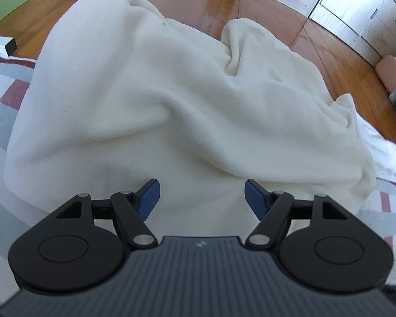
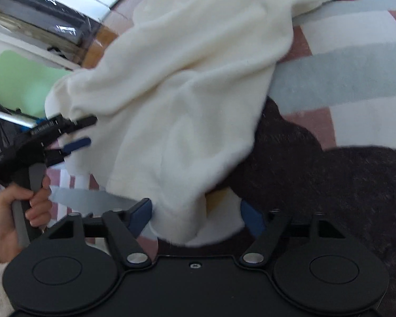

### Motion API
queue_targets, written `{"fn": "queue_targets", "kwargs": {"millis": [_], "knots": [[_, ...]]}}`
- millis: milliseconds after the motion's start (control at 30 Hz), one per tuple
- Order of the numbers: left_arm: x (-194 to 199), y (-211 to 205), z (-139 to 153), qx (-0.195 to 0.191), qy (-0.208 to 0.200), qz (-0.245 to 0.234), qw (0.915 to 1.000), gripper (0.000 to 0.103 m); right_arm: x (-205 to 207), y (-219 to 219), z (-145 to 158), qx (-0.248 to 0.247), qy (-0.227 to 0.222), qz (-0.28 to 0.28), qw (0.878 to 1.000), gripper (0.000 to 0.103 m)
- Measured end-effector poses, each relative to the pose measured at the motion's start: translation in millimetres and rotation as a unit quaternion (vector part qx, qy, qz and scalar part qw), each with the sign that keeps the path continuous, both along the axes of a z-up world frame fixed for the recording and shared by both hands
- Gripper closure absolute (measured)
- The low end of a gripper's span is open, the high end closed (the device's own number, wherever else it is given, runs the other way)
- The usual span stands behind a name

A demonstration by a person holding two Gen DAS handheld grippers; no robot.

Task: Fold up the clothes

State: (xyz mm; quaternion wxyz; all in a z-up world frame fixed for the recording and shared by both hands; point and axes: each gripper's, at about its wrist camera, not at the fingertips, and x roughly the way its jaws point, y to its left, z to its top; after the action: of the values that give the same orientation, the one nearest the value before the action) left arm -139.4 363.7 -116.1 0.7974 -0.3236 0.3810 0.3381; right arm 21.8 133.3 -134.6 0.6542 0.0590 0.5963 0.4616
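A cream fleece garment [image 1: 171, 100] lies rumpled on a bed with a pink, grey and white patterned cover [image 1: 2, 100]. My left gripper [image 1: 202, 198] is open, its blue pads [image 1: 150, 198] spread just above the garment's near part, holding nothing. In the right wrist view the same garment [image 2: 187, 100] drapes over a dark brown fuzzy garment [image 2: 330, 185]. My right gripper [image 2: 196, 216] is open, with the cream garment's lower edge hanging between its jaws. The left gripper [image 2: 79, 132] shows at the left, held by a hand [image 2: 26, 206].
The bed ends at a wooden floor [image 1: 198, 0]. White cabinets [image 1: 369, 13] stand at the far right, with a pink bag [image 1: 390, 71] on the floor. A small box [image 1: 2, 45] lies at the bed's left edge. White cloth [image 1: 388, 155] lies at the right.
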Motion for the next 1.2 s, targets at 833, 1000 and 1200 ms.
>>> {"fn": "queue_targets", "kwargs": {"millis": [833,1000,1200], "knots": [[-85,-11,26,-0.037,0.017,0.044,0.9982,0.014,6,-72,46,-0.173,-0.272,-0.077,0.943,0.093],[-75,-18,6,-0.065,0.038,0.025,0.9968,0.013,4,-81,43,-0.180,-0.280,-0.092,0.939,0.093],[-66,-28,-20,-0.106,0.054,-0.006,0.9929,0.013,11,-92,48,-0.166,-0.283,-0.116,0.937,0.093]]}}
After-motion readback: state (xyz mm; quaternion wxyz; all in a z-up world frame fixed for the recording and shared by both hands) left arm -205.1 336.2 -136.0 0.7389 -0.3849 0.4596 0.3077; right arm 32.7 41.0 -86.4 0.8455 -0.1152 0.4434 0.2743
